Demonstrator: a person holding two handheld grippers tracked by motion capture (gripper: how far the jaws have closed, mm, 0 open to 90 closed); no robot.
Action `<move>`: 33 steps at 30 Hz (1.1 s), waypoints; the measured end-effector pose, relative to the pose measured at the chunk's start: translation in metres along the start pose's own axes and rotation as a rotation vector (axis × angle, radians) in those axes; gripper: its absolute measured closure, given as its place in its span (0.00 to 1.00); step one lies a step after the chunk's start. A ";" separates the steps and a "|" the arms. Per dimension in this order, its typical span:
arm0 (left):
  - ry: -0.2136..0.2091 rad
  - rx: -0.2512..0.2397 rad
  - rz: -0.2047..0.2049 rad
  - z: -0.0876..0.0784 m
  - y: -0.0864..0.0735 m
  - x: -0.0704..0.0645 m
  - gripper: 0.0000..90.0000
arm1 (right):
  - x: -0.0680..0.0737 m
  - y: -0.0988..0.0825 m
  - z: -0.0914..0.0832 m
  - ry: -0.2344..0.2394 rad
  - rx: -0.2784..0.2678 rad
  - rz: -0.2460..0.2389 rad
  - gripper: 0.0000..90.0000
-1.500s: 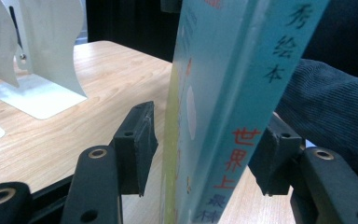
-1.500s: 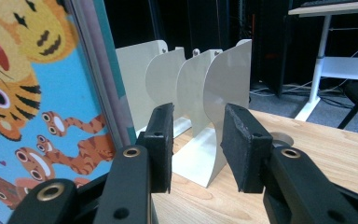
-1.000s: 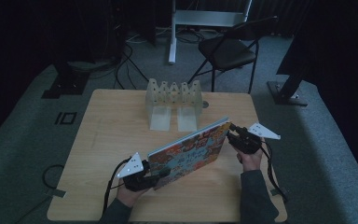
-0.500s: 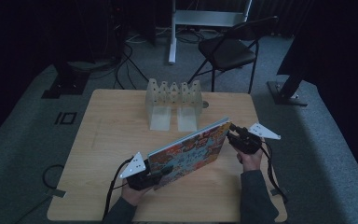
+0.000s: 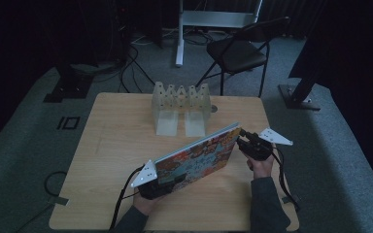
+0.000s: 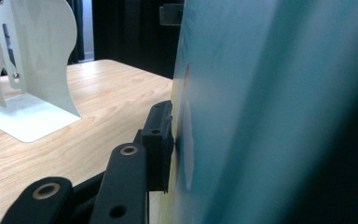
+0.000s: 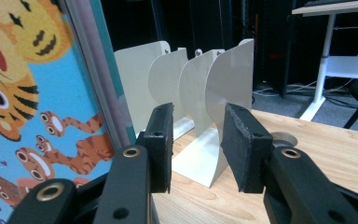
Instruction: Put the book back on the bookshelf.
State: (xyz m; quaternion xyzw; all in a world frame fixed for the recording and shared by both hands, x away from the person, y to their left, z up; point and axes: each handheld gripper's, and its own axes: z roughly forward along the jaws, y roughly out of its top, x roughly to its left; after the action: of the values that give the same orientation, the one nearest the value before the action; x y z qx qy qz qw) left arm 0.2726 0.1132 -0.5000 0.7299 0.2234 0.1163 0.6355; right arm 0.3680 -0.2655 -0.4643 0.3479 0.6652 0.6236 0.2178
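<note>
A picture book (image 5: 199,155) with cartoon tigers on a teal cover stands tilted on edge over the wooden table (image 5: 116,141). My left gripper (image 5: 171,181) is shut on its near left end. In the left gripper view one black pad (image 6: 161,140) presses flat on the teal cover (image 6: 261,93), and the other jaw is hidden behind the book. My right gripper (image 5: 243,141) sits at the book's far right end. In the right gripper view it (image 7: 196,140) is open with nothing between the pads, and the book's edge (image 7: 98,79) is just outside its left jaw.
A row of cream metal bookends (image 5: 179,104) stands at the table's back middle, close ahead in the right gripper view (image 7: 205,107) and at the left in the left gripper view (image 6: 32,70). Behind the table stand a black folding chair (image 5: 238,51) and a white desk leg (image 5: 179,34).
</note>
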 end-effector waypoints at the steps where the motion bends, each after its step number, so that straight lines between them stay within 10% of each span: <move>1: 0.000 -0.002 0.000 0.000 0.000 0.000 0.70 | 0.000 0.000 0.000 0.001 0.000 0.001 0.70; 17: -0.012 -0.014 0.011 0.002 -0.002 0.000 0.76 | -0.004 -0.006 -0.004 -0.007 0.024 0.007 0.67; 33: 0.003 -0.034 0.017 0.003 -0.004 0.000 0.84 | -0.024 -0.026 -0.018 -0.131 0.168 0.063 0.66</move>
State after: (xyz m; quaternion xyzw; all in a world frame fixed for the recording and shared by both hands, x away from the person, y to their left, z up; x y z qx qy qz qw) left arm 0.2732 0.1110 -0.5044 0.7207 0.2160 0.1266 0.6465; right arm 0.3658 -0.2949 -0.4909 0.4255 0.6882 0.5483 0.2113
